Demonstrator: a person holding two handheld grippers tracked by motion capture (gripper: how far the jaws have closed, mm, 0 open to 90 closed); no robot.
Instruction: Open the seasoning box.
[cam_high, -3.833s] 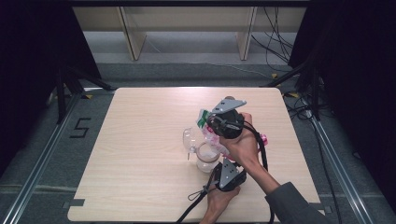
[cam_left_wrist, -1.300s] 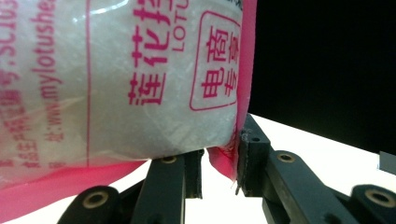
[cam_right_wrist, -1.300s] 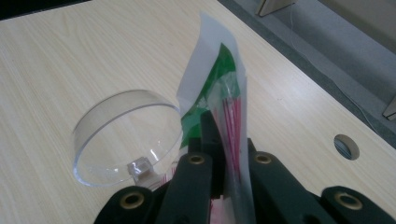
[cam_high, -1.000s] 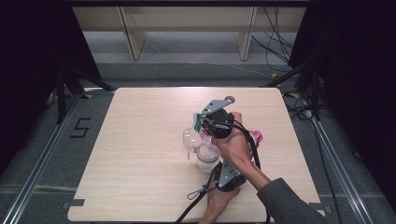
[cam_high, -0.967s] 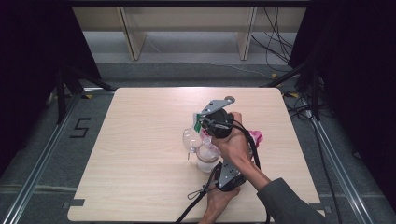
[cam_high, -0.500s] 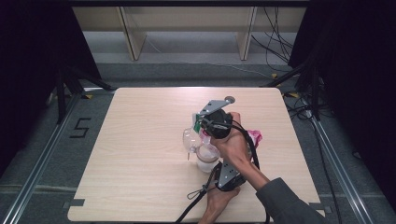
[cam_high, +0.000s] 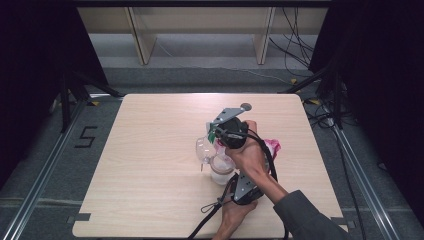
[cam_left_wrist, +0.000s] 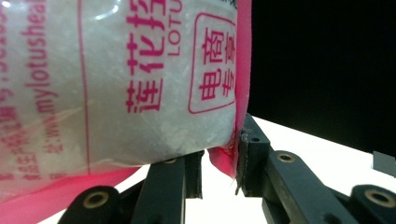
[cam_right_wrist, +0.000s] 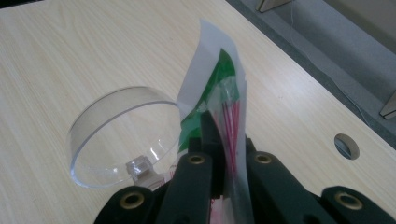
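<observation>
A plastic bag of white granules (cam_left_wrist: 116, 84) with pink edges and pink print hangs between both grippers; in the high view, part of the bag (cam_high: 271, 147) shows pink behind the hand. My left gripper (cam_left_wrist: 219, 172) is shut on its pink bottom seam, low near the table's front (cam_high: 241, 181). The right gripper (cam_right_wrist: 223, 140) is shut on the bag's clear top with green and pink print, higher up (cam_high: 217, 136). A clear jar (cam_high: 221, 171) with white contents stands under the bag, its round clear lid (cam_right_wrist: 121, 135) flipped open to the left (cam_high: 203, 149).
The pale wooden table (cam_high: 150, 165) has free room on its left half and at the back. A round hole (cam_high: 245, 106) sits near the far edge. Black cables (cam_high: 210, 220) trail off the front edge. Dark frames and floor rails flank the table.
Since the earliest frame the right gripper has shifted a little left and down with the bag's top. Over the last second almost nothing moves.
</observation>
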